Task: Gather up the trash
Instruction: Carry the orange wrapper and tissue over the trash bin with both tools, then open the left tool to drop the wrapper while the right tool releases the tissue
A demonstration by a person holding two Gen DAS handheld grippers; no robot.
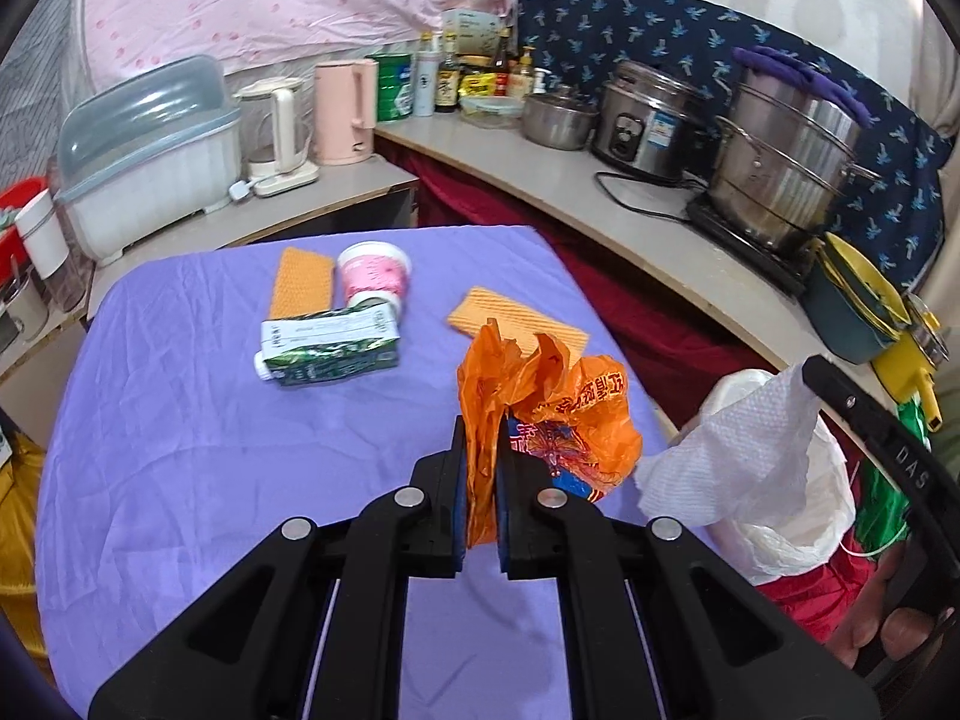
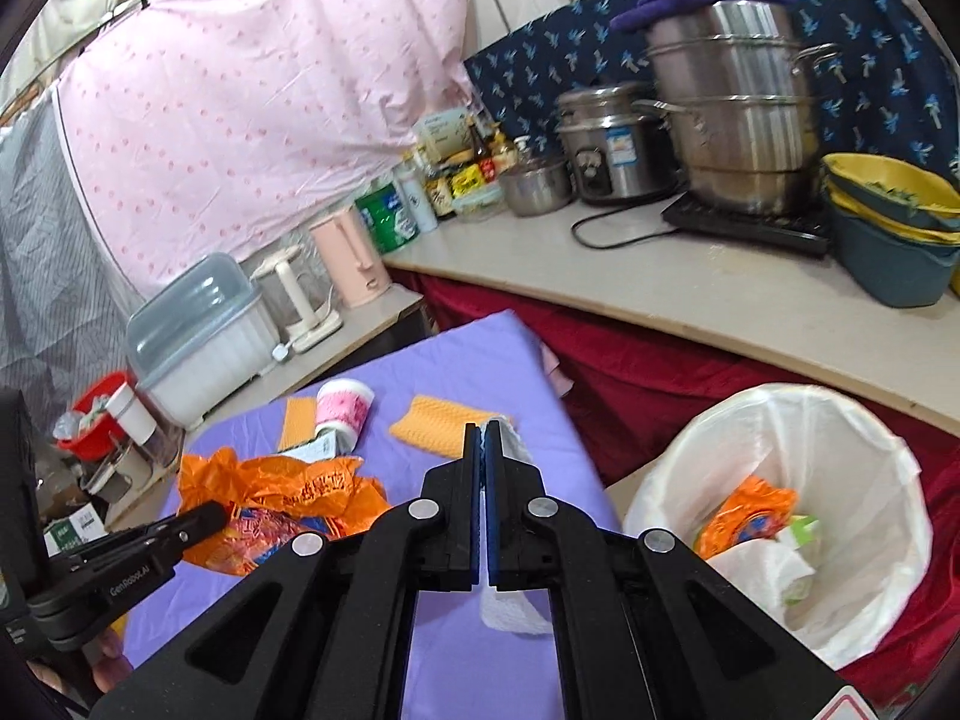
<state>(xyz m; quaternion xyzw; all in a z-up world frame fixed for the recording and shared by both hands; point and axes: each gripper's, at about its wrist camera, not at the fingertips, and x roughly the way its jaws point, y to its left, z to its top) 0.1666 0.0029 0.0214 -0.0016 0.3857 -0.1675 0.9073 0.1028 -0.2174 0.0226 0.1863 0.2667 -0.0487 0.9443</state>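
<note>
My left gripper (image 1: 481, 426) is shut on a crumpled orange plastic bag (image 1: 558, 414) and holds it over the purple table's right part; the bag also shows in the right wrist view (image 2: 282, 498). My right gripper (image 2: 483, 429) is shut on a white paper towel (image 2: 510, 606), which hangs beside the bin in the left wrist view (image 1: 738, 450). The white-lined trash bin (image 2: 798, 420) stands right of the table with orange and white trash inside. A green carton (image 1: 330, 348), a pink-and-white cup (image 1: 375, 270) and two orange cloths (image 1: 300, 282) (image 1: 516, 318) lie on the table.
The purple-covered table (image 1: 180, 450) sits by a curved counter (image 1: 630, 228) with steel pots (image 1: 786, 168), a rice cooker (image 1: 648, 120), kettles (image 1: 345, 114), bottles and a dish box (image 1: 150, 162). Stacked yellow and blue basins (image 2: 894, 228) stand at the counter's right. Red cloth hangs under the counter.
</note>
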